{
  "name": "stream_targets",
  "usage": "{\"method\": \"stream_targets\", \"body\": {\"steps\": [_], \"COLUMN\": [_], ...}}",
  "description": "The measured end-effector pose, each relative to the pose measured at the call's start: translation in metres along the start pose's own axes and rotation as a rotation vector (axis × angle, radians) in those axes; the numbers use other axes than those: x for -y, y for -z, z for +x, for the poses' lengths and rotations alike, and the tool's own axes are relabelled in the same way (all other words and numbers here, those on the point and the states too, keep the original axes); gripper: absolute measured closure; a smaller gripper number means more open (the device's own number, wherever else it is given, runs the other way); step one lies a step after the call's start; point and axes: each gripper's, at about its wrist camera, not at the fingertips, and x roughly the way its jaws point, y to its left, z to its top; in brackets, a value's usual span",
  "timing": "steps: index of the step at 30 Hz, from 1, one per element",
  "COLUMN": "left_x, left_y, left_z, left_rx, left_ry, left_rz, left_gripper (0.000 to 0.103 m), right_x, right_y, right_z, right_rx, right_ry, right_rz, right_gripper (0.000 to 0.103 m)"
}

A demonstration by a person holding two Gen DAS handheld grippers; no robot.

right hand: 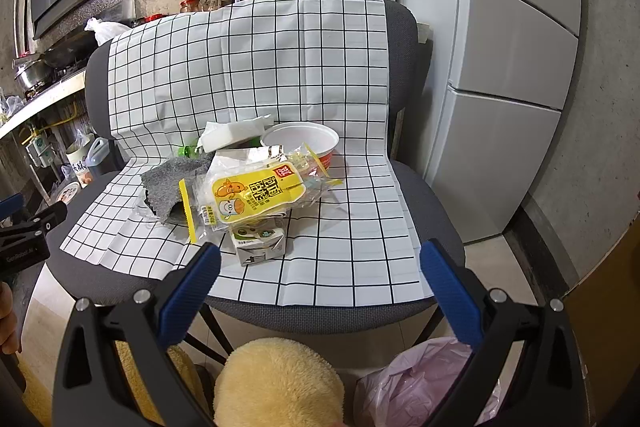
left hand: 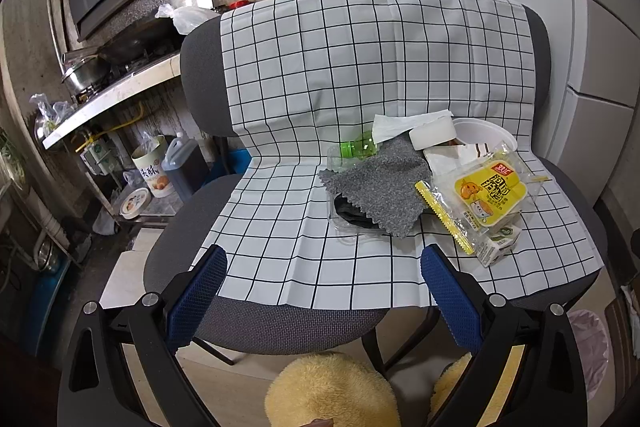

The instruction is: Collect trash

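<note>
Both grippers, left gripper and right gripper, hover wide open and empty just before the grey chair draped in a white grid-patterned cloth. On the seat lie a yellow snack wrapper, small green-and-white carton, grey rag, green plastic bottle, white tissue and red-and-white paper bowl. Below the right gripper sits a pink plastic bag.

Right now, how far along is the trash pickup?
Nothing looks collected yet. Both tongs, left and right, are open and empty. The yellow snack wrapper, small green-and-white carton, grey cloth, white bowl and green bottle all sit on the checked chair cover; the pink bag waits below.
</note>
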Motion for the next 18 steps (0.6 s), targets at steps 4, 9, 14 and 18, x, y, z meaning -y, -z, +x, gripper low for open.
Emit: {"method": "stream_targets", "body": {"steps": [4,9,14,18], "left_x": [0.000,0.000,0.000,0.000], "left_y": [0.000,0.001,0.005,0.009], "left_z": [0.000,0.003,0.013,0.028], "left_rx": [-0.001,-0.006,-0.028,-0.057], "left_ry": [0.000,-0.005,-0.015,-0.023], "left_rz": [-0.001,-0.004,-0.008,-0.013], "left_gripper": [0.007,0.007,0.007,0.007], "right_x": [0.000,-0.001,-0.002,-0.005], "right_y": [0.000,0.001,0.004,0.008], "right_z": [0.000,0.001,0.010,0.025], "right_rx": [-0.001,-0.004,-0.017,-0.024], "right_ry": [0.000,-0.002,-0.005,-0.033], "right_rz": [0.000,-0.001,-0.002,-0.011], "right_gripper": [0.006,0.006,0.006,0.006]}}
